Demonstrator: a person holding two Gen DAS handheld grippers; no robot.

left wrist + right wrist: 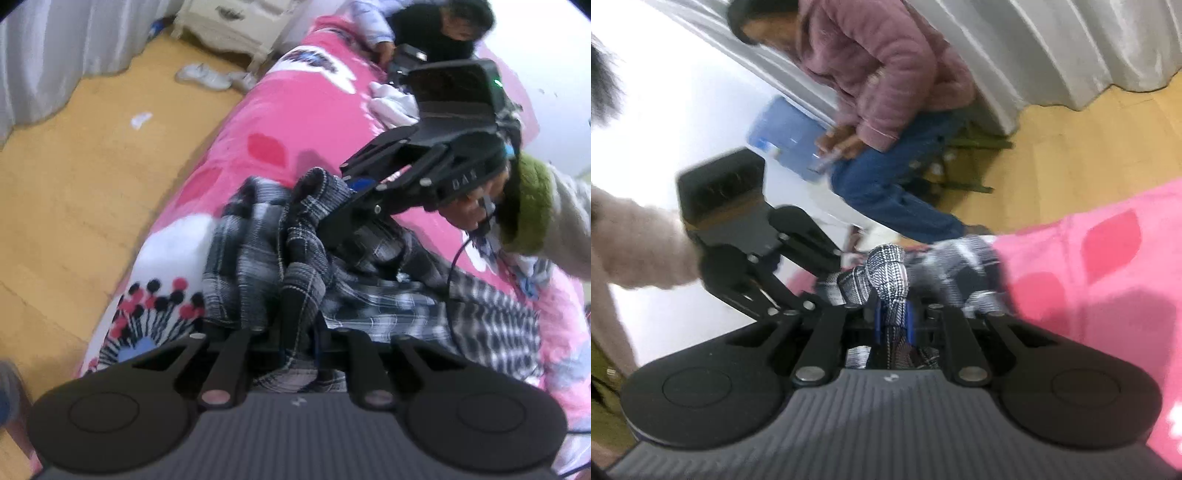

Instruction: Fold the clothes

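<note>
A black, white and grey plaid garment (pixel 251 258) lies bunched on the pink bedspread (pixel 295 122). At the bottom of the left wrist view, my left gripper (pixel 297 332) is shut on a dark fold of it. My right gripper (pixel 351 181) comes in from the upper right, held by a hand in a green-cuffed sleeve, and bites a raised fold close by. In the right wrist view, a twisted strip of the garment (pixel 886 273) runs between the blue pads of my right gripper (pixel 892 317). The left gripper (pixel 827 291) meets the same bunch from the left.
The bed edge drops to a wooden floor (pixel 74 184) with shoes (pixel 207 75) and a white nightstand (pixel 229 26). A white cloth (pixel 391 105) lies farther up the bed beside a person (pixel 436 29). Another person (pixel 886 92) sits by the curtain (pixel 1071 44).
</note>
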